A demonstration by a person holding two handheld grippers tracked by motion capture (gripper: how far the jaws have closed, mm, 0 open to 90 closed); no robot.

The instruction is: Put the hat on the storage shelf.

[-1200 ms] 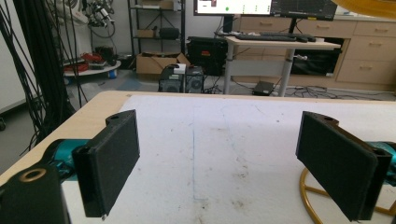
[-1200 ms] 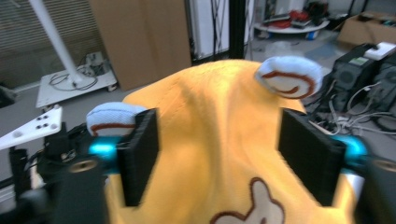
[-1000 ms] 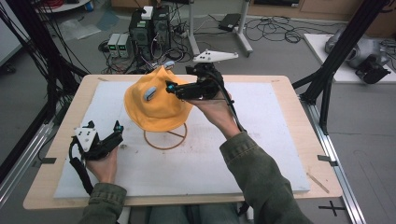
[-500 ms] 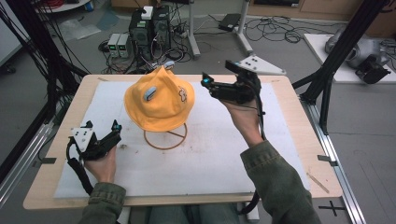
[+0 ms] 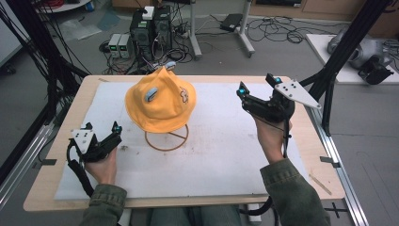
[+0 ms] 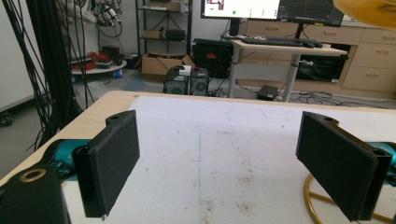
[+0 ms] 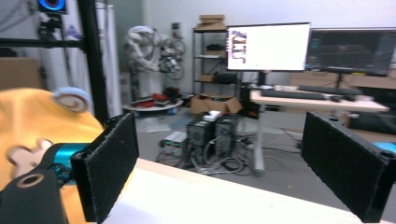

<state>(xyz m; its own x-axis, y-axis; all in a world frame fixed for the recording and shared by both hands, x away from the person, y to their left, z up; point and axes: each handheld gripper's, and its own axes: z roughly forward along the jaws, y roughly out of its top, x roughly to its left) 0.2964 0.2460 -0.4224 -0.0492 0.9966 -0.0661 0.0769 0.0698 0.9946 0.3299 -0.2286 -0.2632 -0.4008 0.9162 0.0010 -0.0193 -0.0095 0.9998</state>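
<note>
Both tools stand with their jaws spread wide and nothing between them: the right tool (image 5: 256, 90) is held raised over the far right part of the desk (image 5: 61, 141), its grey three-cornered plate (image 5: 297, 93) on top, while the left tool (image 5: 107, 136) rests low near the desk's left edge in the person's left hand (image 5: 101, 165). Well to the left of the right tool, and beyond and to the right of the left tool, a yellow bucket hat (image 5: 160, 101) sits on a stand of thin golden wire whose round base ring (image 5: 165, 139) lies on the white mat (image 5: 221, 155) that covers the desk. Neither tool touches the hat; the right one is well apart from its brim, the left one nearer to the ring but clear of it. The hat bears a pale blue patch (image 5: 151, 94) on the crown and a small white figure (image 5: 183, 97) on the side turned toward the right tool. In the left gripper view the two black jaws frame bare, smudged mat, with a curve of the golden ring (image 6: 322, 198) just inside the right-hand jaw and the hat's brim (image 6: 369, 8) at the upper right corner. In the right gripper view the hat (image 7: 32, 126) shows beside and behind the left-hand jaw, blurred, with computer towers (image 7: 215, 135) on the floor beyond the desk's far edge
</note>
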